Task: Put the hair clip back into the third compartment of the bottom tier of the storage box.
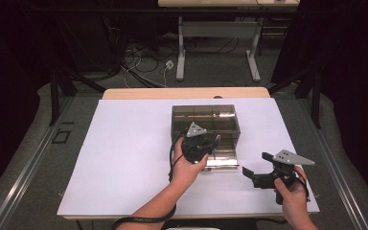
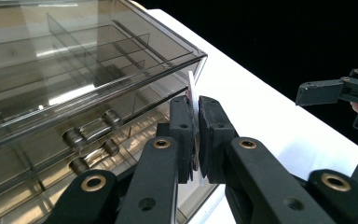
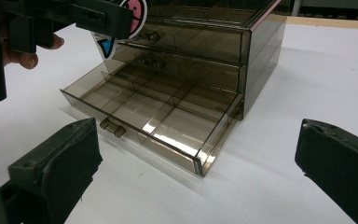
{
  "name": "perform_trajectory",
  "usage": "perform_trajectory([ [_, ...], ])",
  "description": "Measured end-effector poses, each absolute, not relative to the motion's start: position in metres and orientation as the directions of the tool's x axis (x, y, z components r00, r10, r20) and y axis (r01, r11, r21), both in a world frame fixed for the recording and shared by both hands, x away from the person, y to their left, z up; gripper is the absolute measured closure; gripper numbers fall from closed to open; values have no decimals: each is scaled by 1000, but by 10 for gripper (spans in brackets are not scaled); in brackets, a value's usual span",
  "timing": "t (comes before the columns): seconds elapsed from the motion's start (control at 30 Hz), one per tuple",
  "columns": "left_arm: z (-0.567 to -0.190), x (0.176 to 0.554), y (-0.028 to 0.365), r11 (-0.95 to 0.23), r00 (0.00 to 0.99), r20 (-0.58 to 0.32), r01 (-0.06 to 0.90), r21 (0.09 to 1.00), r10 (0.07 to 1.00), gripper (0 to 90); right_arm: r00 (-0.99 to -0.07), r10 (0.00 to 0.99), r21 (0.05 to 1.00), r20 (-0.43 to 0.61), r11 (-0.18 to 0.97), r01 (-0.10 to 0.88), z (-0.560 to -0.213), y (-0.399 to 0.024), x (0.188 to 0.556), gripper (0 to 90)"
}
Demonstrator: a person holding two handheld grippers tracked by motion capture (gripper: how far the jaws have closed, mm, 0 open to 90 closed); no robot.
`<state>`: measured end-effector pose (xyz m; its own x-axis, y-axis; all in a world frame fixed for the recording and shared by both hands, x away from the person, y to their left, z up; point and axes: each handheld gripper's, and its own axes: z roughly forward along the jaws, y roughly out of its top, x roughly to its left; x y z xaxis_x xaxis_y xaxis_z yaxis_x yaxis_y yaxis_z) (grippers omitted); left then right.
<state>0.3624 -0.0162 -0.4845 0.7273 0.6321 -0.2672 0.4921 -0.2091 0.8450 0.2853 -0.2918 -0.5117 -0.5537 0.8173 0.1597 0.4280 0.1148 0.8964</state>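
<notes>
High view: the left gripper (image 1: 211, 143) hangs over the open bottom drawer (image 1: 223, 155) of a smoky plastic drawer box (image 1: 205, 115); the right gripper (image 1: 255, 166), jaws wide apart, waits beside it on the white table (image 1: 124, 143).

Left gripper view: jaws pinch a thin sticker (image 2: 193, 95) edge-on; it could slip or catch the upper drawer's handle (image 2: 91, 130).

Right gripper view: the sticker (image 3: 121, 25) hangs above the divided drawer (image 3: 168, 116); the dividers may block it
</notes>
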Motion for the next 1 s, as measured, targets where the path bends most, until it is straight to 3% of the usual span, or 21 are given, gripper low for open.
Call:
perform_trajectory([
  [1.0,-505,369,-53,-282,738,-260,522,805,623,849,-556,815,901,165,105,421,-510,-297,284,0],
])
